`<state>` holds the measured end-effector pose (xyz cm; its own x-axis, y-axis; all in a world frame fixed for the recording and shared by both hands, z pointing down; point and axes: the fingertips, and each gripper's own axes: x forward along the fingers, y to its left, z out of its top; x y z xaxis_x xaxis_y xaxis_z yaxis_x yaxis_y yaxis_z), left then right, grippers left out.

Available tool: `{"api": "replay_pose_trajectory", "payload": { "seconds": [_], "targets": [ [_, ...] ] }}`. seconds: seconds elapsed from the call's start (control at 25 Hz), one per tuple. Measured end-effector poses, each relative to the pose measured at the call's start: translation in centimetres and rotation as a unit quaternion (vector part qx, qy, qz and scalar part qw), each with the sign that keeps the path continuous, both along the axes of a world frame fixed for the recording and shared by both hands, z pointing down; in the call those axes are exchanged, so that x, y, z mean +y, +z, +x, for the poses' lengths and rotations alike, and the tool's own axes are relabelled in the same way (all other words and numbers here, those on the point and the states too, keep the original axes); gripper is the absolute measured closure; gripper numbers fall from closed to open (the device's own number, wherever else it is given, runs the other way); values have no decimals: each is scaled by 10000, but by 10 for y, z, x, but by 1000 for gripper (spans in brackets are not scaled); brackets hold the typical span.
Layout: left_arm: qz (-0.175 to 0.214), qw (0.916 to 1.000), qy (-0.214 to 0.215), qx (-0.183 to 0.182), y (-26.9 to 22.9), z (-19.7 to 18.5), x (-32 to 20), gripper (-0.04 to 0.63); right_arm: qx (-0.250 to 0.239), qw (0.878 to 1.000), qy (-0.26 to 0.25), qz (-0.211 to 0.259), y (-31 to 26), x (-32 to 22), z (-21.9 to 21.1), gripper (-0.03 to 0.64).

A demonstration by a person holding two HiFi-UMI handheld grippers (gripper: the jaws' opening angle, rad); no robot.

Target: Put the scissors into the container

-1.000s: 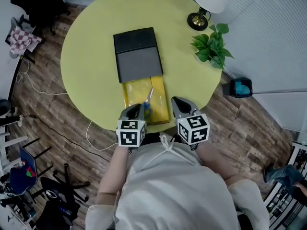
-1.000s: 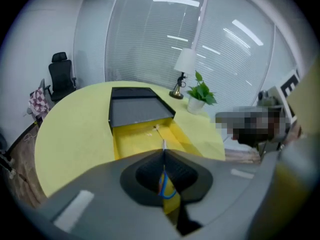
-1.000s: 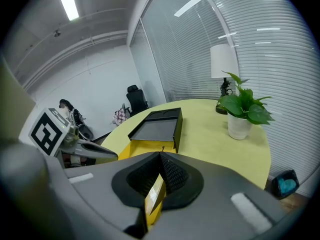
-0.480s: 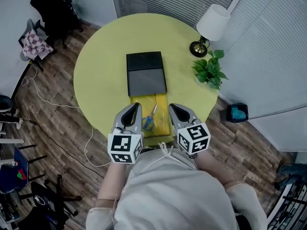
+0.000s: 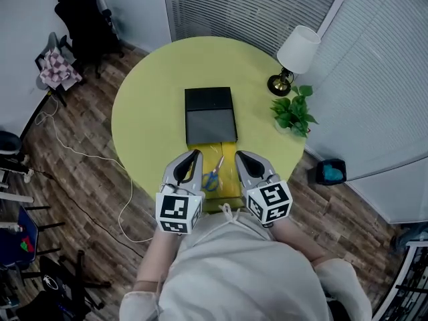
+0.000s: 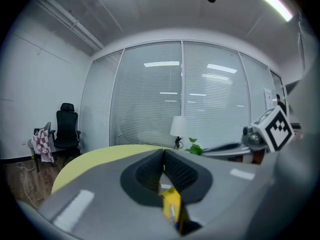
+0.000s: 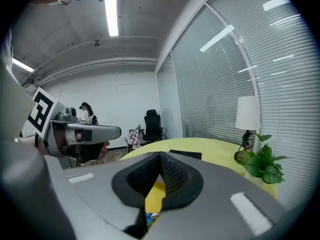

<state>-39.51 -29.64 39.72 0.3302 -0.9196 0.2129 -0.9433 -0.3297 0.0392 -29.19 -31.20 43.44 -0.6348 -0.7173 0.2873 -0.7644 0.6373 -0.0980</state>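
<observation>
Both pulled back now: left gripper (image 5: 194, 156) and right gripper (image 5: 239, 156) pinched shut, empty, scissors (image 5: 214, 175) left between them in the yellow container (image 5: 229, 171). Looks basically done.

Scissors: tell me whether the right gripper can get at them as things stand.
Probably yes. The scissors lie uncovered just left of the right gripper, with nothing between; its jaws are shut, so they must open first.
</observation>
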Motion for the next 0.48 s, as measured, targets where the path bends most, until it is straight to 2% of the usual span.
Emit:
{"api": "replay_pose_trajectory", "payload": {
  "seconds": [0.2, 0.48],
  "targets": [
    [-15, 10000, 61, 15, 1, -1, -1, 589, 56, 9999, 2, 134, -3, 3, -3, 618],
    [-55, 9999, 58, 96, 6, -1, 0, 589, 197, 9998, -24, 19, 5, 8, -5, 618]
  ]
}}
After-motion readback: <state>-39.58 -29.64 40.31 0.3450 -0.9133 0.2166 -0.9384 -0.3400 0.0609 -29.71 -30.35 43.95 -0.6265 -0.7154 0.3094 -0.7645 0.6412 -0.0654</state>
